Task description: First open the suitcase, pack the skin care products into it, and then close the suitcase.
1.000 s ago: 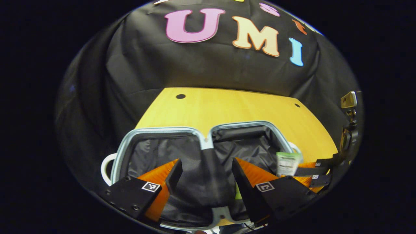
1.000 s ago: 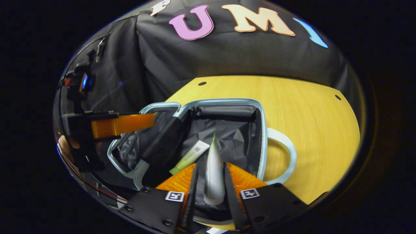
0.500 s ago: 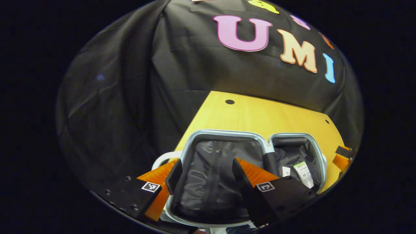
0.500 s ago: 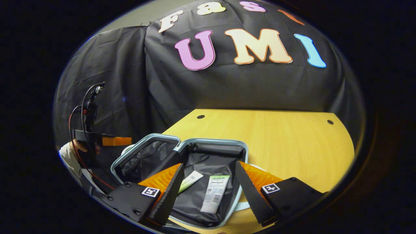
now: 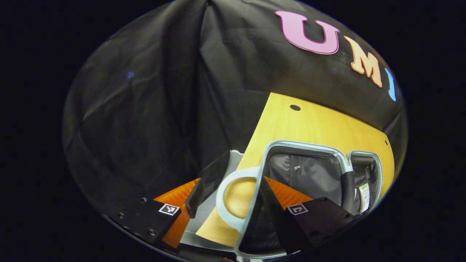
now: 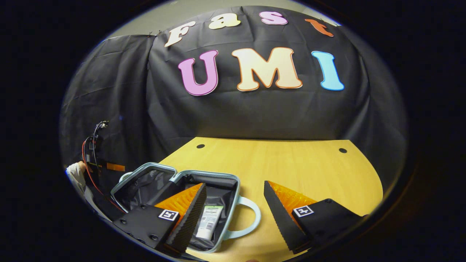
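Suitcase (image 6: 233, 193) lies open on the table (image 6: 291, 171), both halves flat and side by side, black lining up, pale rim all round. In the right gripper view it sits at the table's near left part. A tube (image 6: 207, 222) lies in the half nearer the right gripper, label up, flat on the lining; the right gripper's own finger partly covers the space beside it, so I cannot tell what else lies there. A handle (image 6: 251, 218) loops out from that half's side onto bare wood.

In the left gripper view the suitcase (image 5: 309, 174) shows from the other side: near half with zipped lining, far half with the tube (image 5: 364, 196) just visible at the edge. The other handle (image 5: 227, 203) loops out onto the table (image 5: 313, 123) near its edge.

Left gripper (image 5: 229, 196) is spread wide, holding nothing, hovering over that handle and the near rim; whether a finger touches the rim I cannot tell. Right gripper (image 6: 235, 207) is also wide apart and empty, above the near handle and the suitcase's right edge, touching neither. Far left in the right gripper view, a sleeve (image 6: 74, 173) and the left gripper (image 6: 115, 167) with its cables.
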Motion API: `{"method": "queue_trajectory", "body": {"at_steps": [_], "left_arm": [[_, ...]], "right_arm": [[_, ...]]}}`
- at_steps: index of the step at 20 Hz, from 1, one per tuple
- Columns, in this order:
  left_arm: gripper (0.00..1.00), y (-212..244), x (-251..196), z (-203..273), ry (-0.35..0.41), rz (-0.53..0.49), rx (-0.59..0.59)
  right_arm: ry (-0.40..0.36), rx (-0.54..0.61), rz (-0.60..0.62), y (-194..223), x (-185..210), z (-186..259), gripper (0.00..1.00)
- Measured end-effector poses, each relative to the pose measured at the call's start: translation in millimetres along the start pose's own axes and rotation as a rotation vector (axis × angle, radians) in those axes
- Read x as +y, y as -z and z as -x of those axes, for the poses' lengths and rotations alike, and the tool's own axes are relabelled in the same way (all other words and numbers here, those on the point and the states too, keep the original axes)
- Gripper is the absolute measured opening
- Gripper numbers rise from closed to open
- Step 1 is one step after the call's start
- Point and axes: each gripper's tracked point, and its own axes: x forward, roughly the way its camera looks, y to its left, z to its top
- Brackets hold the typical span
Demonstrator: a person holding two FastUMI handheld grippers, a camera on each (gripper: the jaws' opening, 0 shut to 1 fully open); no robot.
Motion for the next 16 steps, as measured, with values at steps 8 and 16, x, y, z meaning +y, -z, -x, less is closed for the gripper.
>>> {"method": "queue_trajectory", "body": {"at_steps": [8,16], "left_arm": [[0.87,33.8,22.9,-27.3,0.022,0.061,0.153],[0.14,27.7,44.3,-17.6,0.041,0.095,0.192]], "right_arm": [[0.056,-0.006,0.015,4.3,-15.0,18.4,0.98],[0.087,-0.042,0.016,-5.6,-26.2,26.6,0.98]]}}
